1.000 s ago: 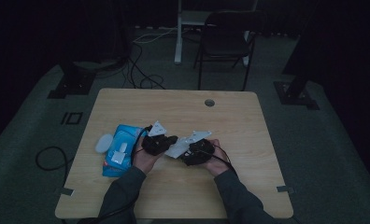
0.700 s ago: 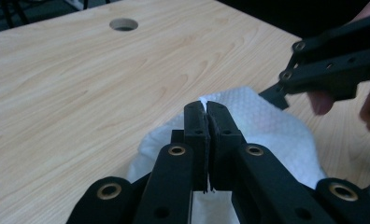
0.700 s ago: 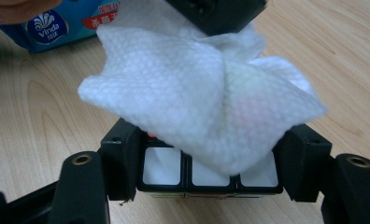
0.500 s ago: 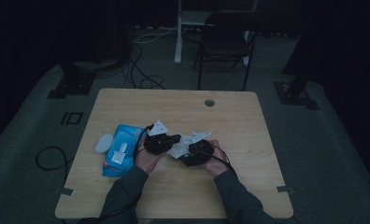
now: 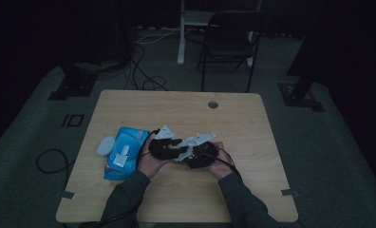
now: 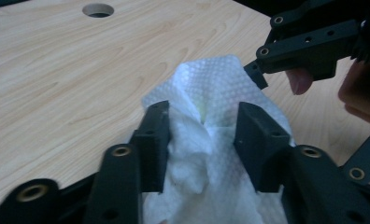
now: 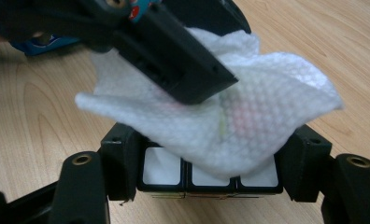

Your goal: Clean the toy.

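Between the right gripper (image 7: 210, 163) jaws: a puzzle cube (image 7: 210, 176), clamped on both sides, a row of 3 white tiles in a black frame facing the camera, hint of yellow on the edge below. Draped right over its top, a white wet wipe (image 7: 248, 116), dimpled texture, crumpled, faint pink and yellow showing through. Left gripper (image 6: 202, 135) closed on that same wipe (image 6: 211, 98), jaws pinching a bunched fold that sticks up between them. From the high view, both grippers (image 5: 164, 147) (image 5: 200, 153) pressed close together near the middle of the wooden table (image 5: 252, 123), a bit toward the person's side, hands (image 5: 150, 164) wrapped around them. Just left of those, a blue wipes pack (image 5: 124, 152) lying flat, with a small white oval lid (image 5: 105, 145) beside it. Round cable hole (image 5: 213, 104) farther back on the tabletop.
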Demonstrator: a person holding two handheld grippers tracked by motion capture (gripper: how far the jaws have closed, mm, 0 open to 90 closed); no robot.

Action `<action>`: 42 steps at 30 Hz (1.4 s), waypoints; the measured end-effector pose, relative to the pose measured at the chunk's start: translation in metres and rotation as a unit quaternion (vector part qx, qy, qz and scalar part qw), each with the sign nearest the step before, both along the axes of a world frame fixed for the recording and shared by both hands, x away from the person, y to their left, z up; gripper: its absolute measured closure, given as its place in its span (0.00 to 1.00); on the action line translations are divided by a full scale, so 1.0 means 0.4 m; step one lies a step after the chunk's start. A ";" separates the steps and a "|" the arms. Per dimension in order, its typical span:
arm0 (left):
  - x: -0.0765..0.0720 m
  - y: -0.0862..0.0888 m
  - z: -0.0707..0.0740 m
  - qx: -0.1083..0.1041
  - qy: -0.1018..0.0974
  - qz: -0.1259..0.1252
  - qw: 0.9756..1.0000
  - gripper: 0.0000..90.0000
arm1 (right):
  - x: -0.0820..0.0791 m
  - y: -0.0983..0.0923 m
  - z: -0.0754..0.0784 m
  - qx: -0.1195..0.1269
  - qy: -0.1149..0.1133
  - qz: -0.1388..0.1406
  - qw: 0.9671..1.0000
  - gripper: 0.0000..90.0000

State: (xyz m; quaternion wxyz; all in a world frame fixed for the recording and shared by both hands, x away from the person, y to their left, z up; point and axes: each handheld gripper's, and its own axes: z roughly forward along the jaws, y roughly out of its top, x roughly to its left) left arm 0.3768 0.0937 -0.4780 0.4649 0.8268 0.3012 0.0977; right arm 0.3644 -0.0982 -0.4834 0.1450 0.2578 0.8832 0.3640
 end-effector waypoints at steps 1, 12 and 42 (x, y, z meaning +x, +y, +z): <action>-0.001 0.000 0.002 0.005 -0.003 0.003 1.000 0.75 | 0.000 0.000 0.000 -0.002 0.000 0.001 1.000 0.38; 0.013 0.013 0.010 0.001 -0.009 0.015 1.000 0.96 | -0.005 0.008 0.003 -0.003 -0.004 0.018 1.000 0.38; 0.055 -0.001 0.026 -0.031 -0.011 0.026 0.999 0.96 | -0.059 0.076 -0.013 -0.012 -0.014 0.110 0.994 0.38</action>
